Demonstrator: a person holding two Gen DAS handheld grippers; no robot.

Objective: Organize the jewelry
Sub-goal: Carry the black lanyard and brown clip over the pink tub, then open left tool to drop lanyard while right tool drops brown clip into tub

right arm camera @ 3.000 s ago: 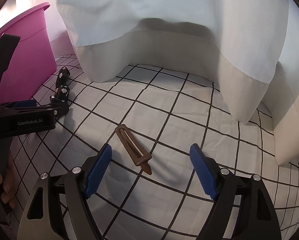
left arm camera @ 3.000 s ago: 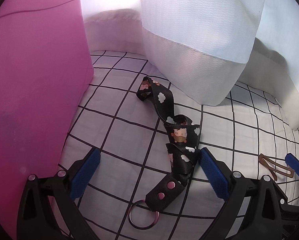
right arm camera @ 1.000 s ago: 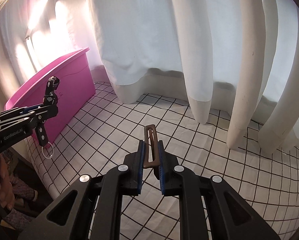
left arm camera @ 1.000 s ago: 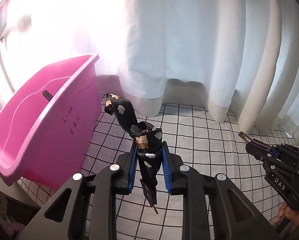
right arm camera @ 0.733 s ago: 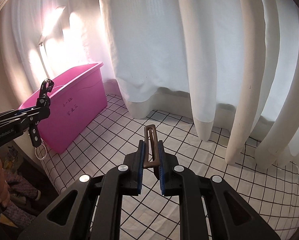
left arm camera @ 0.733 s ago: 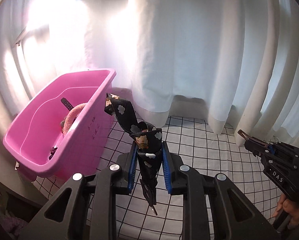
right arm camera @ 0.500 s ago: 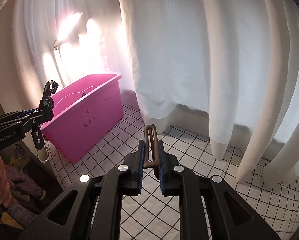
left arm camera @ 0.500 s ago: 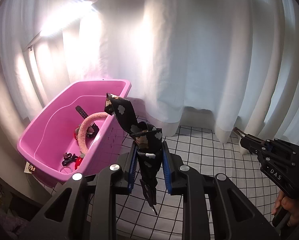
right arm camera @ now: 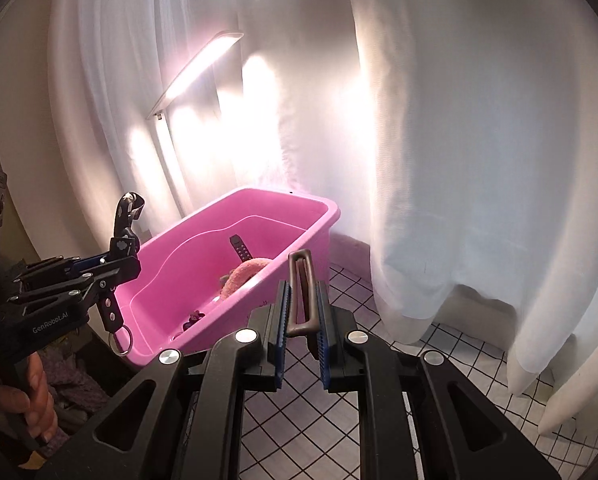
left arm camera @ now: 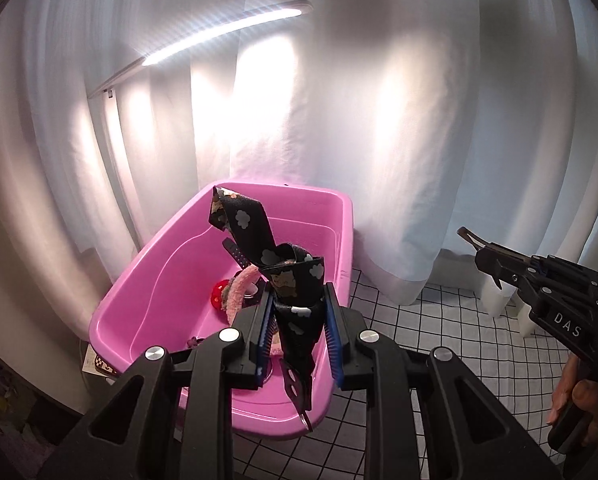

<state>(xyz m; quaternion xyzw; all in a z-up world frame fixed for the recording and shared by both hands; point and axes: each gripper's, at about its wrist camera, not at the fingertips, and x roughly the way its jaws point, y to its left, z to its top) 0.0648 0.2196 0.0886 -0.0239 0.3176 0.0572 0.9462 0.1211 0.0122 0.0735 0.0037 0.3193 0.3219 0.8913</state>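
My left gripper is shut on a black strap with cloud prints and holds it in the air above the near end of the pink bin. Its key ring hangs below the gripper in the right wrist view. My right gripper is shut on a brown hair clip, raised to the right of the bin. Inside the bin lie a pink fuzzy band, a black strap and a red bead.
White curtains hang behind the bin and along the right. A lit lamp bar shines at upper left. The checked white cloth covers the table to the right of the bin. Dark clutter lies off the table edge at lower left.
Both grippers closed on their items, lifted them off the cloth and swung left toward the bin. The left gripper has come above the bin's near end.
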